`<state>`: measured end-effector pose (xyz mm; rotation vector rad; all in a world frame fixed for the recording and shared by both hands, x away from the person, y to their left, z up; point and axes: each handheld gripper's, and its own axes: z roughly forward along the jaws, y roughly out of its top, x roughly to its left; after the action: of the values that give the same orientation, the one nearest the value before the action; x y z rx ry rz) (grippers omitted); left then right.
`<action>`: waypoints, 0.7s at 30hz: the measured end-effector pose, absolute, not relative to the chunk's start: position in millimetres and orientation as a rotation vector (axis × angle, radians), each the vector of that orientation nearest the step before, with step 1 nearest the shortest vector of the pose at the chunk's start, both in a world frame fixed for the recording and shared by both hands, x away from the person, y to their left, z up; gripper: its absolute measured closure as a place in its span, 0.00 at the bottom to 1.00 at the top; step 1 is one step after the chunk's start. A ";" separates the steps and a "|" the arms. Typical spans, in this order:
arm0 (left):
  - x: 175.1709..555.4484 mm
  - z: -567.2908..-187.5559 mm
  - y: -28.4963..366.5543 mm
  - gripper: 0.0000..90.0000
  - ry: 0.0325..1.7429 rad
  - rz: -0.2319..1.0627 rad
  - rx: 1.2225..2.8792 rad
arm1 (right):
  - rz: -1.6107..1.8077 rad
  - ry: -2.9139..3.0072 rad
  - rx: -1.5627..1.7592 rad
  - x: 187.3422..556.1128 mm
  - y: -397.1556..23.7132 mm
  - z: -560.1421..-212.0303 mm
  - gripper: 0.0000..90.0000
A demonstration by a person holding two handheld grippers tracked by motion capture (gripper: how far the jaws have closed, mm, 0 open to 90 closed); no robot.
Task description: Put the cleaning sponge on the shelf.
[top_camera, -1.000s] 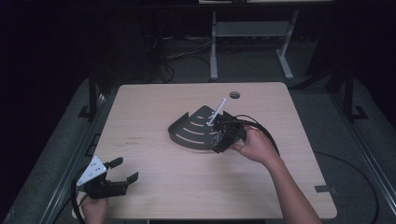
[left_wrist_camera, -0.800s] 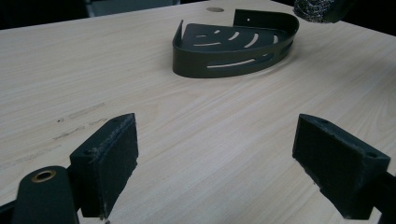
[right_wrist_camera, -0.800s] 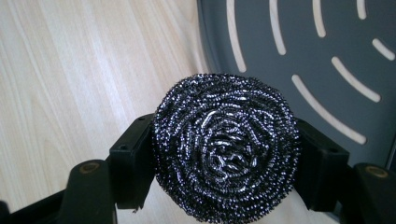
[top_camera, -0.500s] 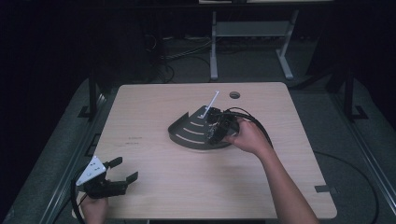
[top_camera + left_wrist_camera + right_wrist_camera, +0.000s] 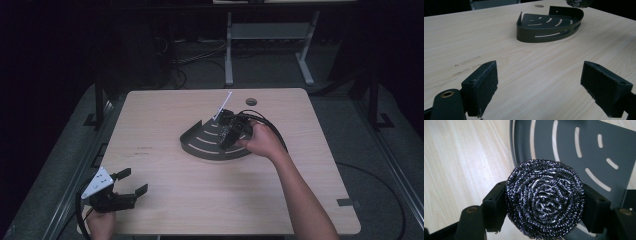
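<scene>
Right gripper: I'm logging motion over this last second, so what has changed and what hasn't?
The right gripper, shut on the steel wool scourer, moved a little toward the table's far side and left, further over the dark corner shelf basket. Nothing was picked up or released. The basket stayed in place, and the left gripper stayed open at the near left corner of the table.

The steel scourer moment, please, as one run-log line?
right gripper: shut on steel scourer, over slotted corner tray | left gripper: open, idle near table edge
</scene>
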<state>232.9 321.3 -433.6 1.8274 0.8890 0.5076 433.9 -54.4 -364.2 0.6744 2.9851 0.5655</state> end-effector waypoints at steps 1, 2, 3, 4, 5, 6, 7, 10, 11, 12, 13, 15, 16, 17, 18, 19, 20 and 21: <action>232.9 -433.5 321.2 0.15 0.889 0.508 1.829 | 0.548 2.982 0.681 437.3 -53.5 -363.3 0.34; 232.7 -433.5 321.1 0.15 0.888 0.510 1.827 | 0.548 2.982 0.681 437.3 -53.5 -363.3 0.34; 232.7 -433.5 321.3 0.15 0.889 0.508 1.824 | 0.570 2.986 0.694 440.3 -53.0 -363.2 0.34; 232.7 -433.5 321.3 0.15 0.889 0.508 1.824 | 0.570 2.986 0.694 440.3 -53.0 -363.2 0.34; 232.9 -433.7 321.6 0.15 0.890 0.506 1.824 | 0.567 2.987 0.693 441.8 -52.7 -363.7 0.34; 232.9 -433.8 321.6 0.15 0.892 0.506 1.822 | 0.551 2.987 0.700 443.0 -51.9 -364.4 0.34; 232.9 -433.7 321.8 0.15 0.891 0.507 1.824 | 0.535 2.989 0.697 444.4 -50.8 -365.0 0.34; 232.8 -433.7 321.7 0.15 0.891 0.508 1.823 | 0.532 2.995 0.698 448.2 -47.2 -365.7 0.34; 232.9 -433.6 321.7 0.15 0.889 0.507 1.825 | 0.526 2.996 0.700 449.6 -45.9 -366.2 0.34; 232.8 -433.6 321.7 0.15 0.890 0.507 1.825 | 0.510 2.993 0.703 452.4 -42.9 -367.2 0.34; 232.6 -433.6 321.7 0.15 0.890 0.507 1.822 | 0.510 2.993 0.703 452.4 -42.9 -367.2 0.34; 232.4 -433.4 321.9 0.15 0.889 0.508 1.822 | 0.539 2.992 0.714 455.3 -41.5 -367.8 0.34; 232.5 -433.5 322.0 0.15 0.889 0.509 1.822 | 0.547 2.992 0.724 456.6 -41.2 -368.3 0.34; 232.6 -433.5 322.2 0.15 0.889 0.509 1.824 | 0.539 2.984 0.727 458.8 -40.6 -370.8 0.34; 232.7 -433.6 322.3 0.15 0.889 0.508 1.824 | 0.539 2.984 0.727 458.8 -40.6 -370.8 0.34; 232.8 -433.6 322.0 0.15 0.890 0.504 1.822 | 0.523 2.984 0.735 461.5 -40.6 -374.6 0.34; 232.8 -433.6 322.0 0.15 0.890 0.504 1.822 | 0.523 2.984 0.735 461.5 -40.6 -374.6 0.34; 232.9 -433.6 321.9 0.15 0.890 0.506 1.822 | 0.516 2.987 0.743 462.5 -40.7 -376.6 0.34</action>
<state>232.9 321.9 -433.6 1.8222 0.8897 0.5065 462.5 -40.7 -376.6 0.7428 2.9868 0.5159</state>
